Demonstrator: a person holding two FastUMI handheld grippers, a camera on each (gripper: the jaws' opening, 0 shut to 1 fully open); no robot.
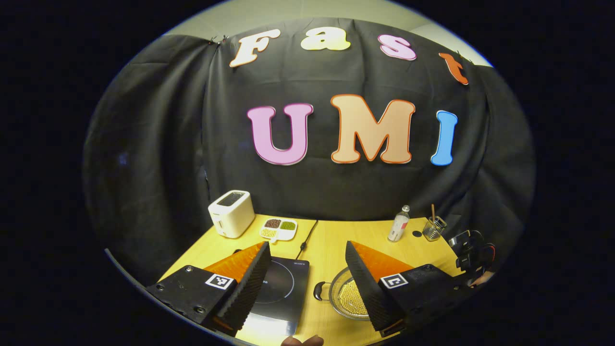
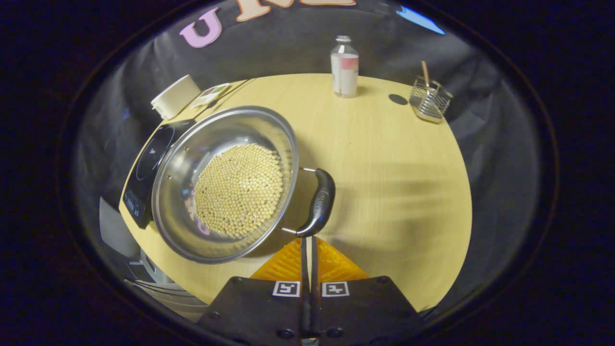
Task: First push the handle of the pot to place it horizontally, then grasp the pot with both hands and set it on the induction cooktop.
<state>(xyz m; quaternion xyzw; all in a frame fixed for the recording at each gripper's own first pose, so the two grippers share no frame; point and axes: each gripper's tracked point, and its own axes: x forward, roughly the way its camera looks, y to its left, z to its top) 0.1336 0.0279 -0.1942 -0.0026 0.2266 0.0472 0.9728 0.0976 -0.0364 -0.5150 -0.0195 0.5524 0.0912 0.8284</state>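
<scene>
I am holding the left tool (image 1: 305, 283) with fingers wide apart, low in the left gripper view, above the cooktop (image 1: 281, 293) and pot (image 1: 347, 299). In the right gripper view my right tool (image 2: 309, 250) is sitting closed at bottom centre, its tips touching the pot's handle (image 2: 319, 202); the pot (image 2: 226, 182) is lying centre-left on the desk (image 2: 394, 192), overlapping the cooktop (image 2: 146, 168).
</scene>
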